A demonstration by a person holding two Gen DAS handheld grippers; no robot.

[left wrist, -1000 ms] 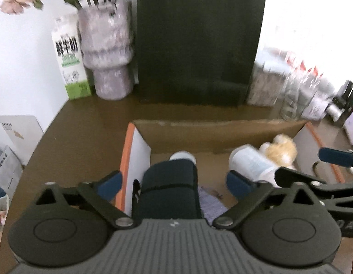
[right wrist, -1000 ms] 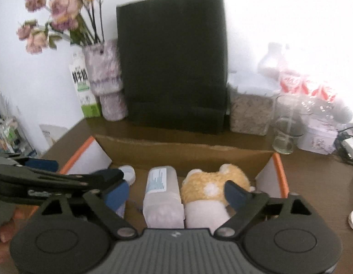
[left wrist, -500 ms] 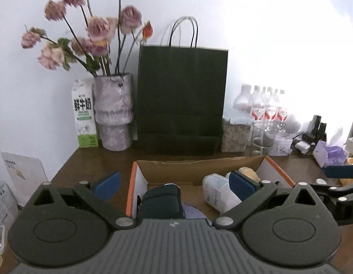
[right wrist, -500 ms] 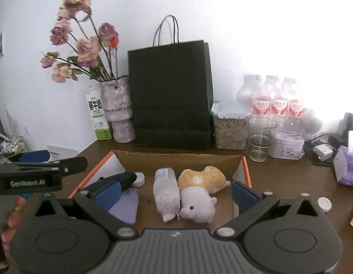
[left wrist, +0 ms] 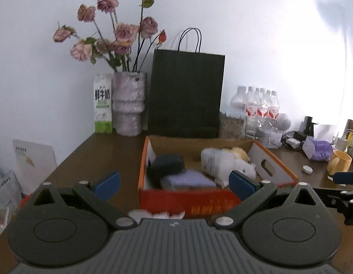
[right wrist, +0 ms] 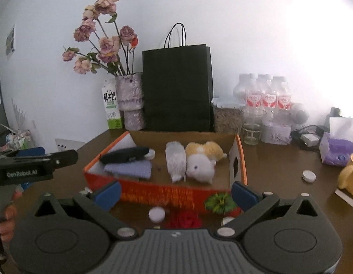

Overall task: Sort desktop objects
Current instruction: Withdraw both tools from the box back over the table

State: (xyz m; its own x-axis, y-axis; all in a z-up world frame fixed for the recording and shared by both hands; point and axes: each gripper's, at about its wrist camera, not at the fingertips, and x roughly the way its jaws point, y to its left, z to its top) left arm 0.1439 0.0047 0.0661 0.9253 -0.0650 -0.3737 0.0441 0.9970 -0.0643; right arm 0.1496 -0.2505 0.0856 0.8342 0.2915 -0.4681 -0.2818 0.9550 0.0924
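Pulled back from box since earlier frame; both grippers now short of front wall. Left gripper spread, empty. Right gripper spread, empty. Pouch, cloth, bottle, plush inside box. Cap outside, right. Risk: pads clipping wall on re-entry, shoving box.

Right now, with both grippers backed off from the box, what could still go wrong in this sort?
1. Small loose things sit close under the right gripper: a white cap and a red item in front of the box. A low approach might knock them away.
2. The yellow mug and another white cap lie near the right side; a wide swing could hit them.
3. Both sets of jaws stand open and empty, so nothing can drop.
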